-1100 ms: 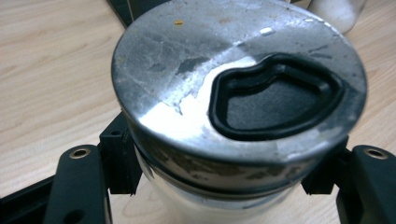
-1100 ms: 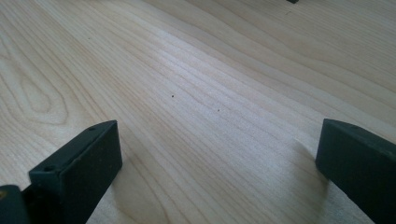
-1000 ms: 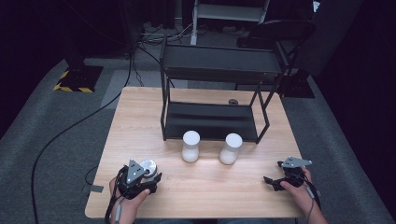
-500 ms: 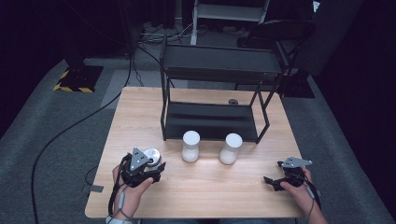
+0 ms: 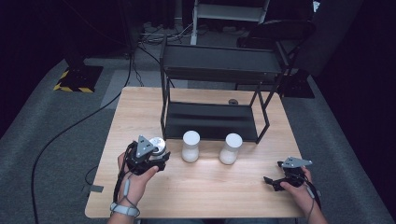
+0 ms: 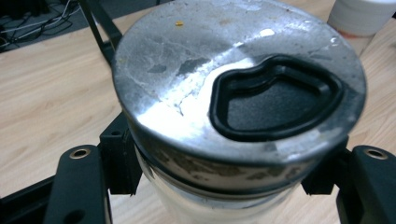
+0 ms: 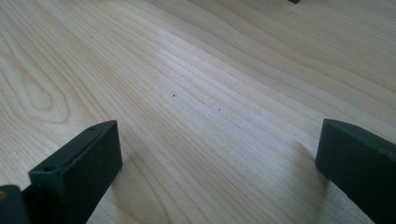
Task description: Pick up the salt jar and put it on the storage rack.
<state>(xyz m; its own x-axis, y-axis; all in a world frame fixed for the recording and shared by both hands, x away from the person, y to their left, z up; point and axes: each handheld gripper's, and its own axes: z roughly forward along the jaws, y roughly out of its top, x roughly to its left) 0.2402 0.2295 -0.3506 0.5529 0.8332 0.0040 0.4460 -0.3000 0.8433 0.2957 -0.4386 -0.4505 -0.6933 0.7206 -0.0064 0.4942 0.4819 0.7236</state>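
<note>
A glass jar [image 6: 187, 205] with a scuffed metal lid [image 6: 177, 74] sits between the jaws of my left gripper [image 6: 224, 186], which is shut on its body just below the lid. In the high view the jar [image 5: 157, 142] and left gripper [image 5: 158, 156] are at the table's front left, beside two white cylinders [image 5: 190, 146] [image 5: 230, 148]. My right gripper [image 5: 272, 181] rests low at the front right, and in its own view the right gripper [image 7: 219, 158] is open over bare wood.
A black two-shelf rack [image 5: 215, 119] stands at the back middle of the wooden table [image 5: 215, 196], just behind the white cylinders. A small dark round piece [image 5: 232, 101] lies behind the rack. One white cylinder [image 6: 362, 16] is just beyond the jar.
My left gripper has moved away from the front edge toward the rack with the jar. The right gripper has stayed still.
</note>
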